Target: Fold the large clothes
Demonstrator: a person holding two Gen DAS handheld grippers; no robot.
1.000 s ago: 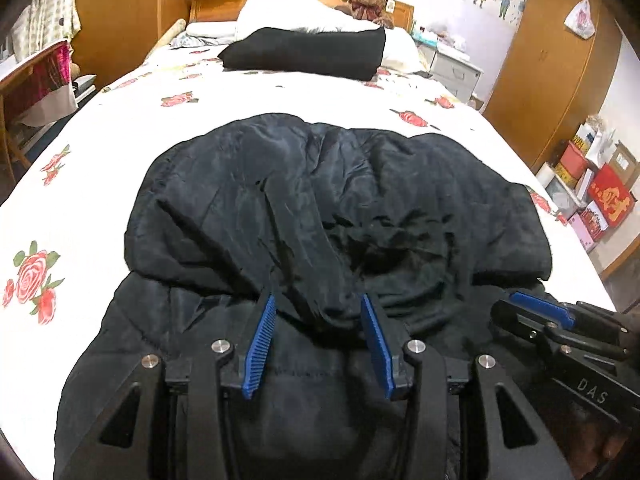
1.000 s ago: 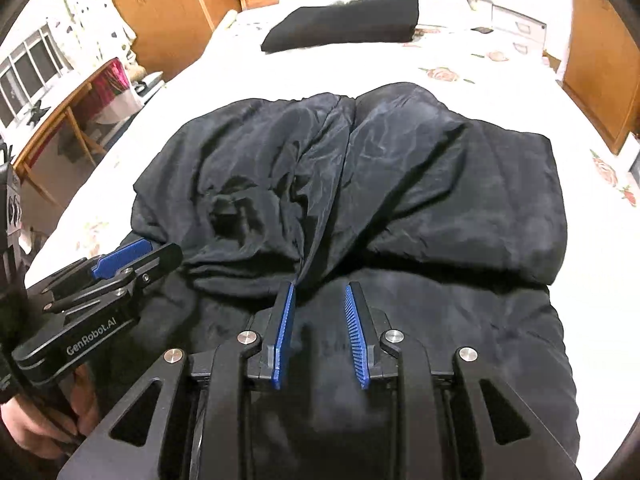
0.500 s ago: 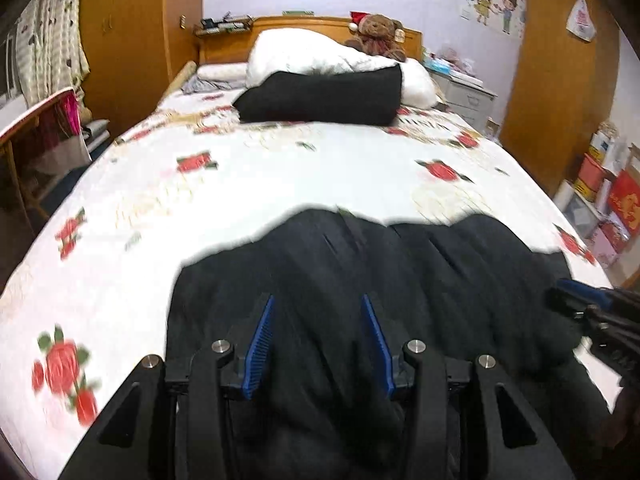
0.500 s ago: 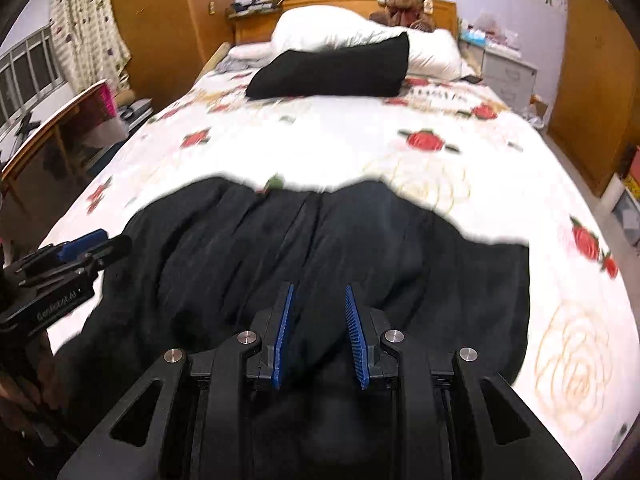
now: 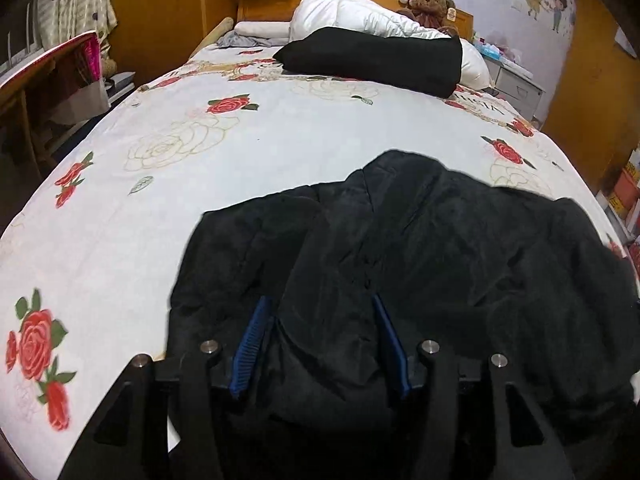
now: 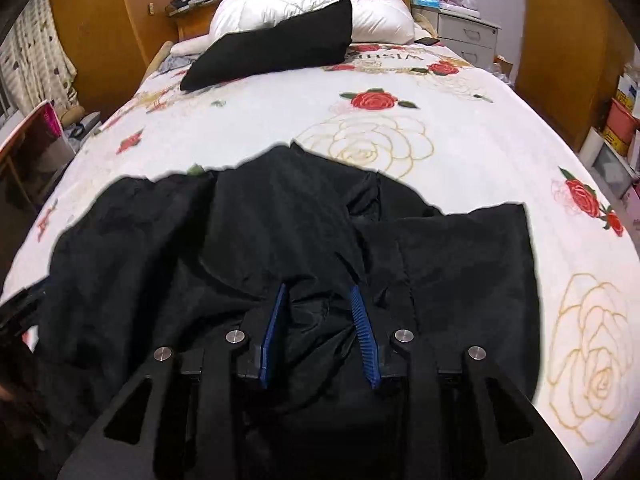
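Big black puffy nylon jacket (image 5: 420, 264) is lying bunched up at the near end of the bed with the white rose-print bedspread (image 5: 240, 152), top edge folded over toward the foot of the bed and a fair bit of bare sheet beyond it

Left tongs (image 5: 320, 344) have a thick wad of the jacket between the blue ribbed pads (image 5: 250, 344), and the jaws have just been opening – standing fairly wide now, and from this angle the fabric looks slack in the gap rather than pinched. Right tongs (image 6: 320, 332) same story: narrower gap, jaws just been opening too, a fold of the same jacket (image 6: 280, 232) bulging between the pads but I don't think it's clamped anymore. So to me this reads as letting go after laying a fold down

If that's the step, my two cents – let the cloth drop fully clear of both pairs of pads before pulling back, otherwise slippery padded fabric like this drags along and undoes the fold. Back straight out, not sideways. The edge is lumpy and uneven, especially at the middle ridge, so pat it flat before the next fold or the bulk just stacks up

The black folded bundle (image 5: 372, 60) up by the white pillows (image 5: 340, 16) is well apart, no worry there
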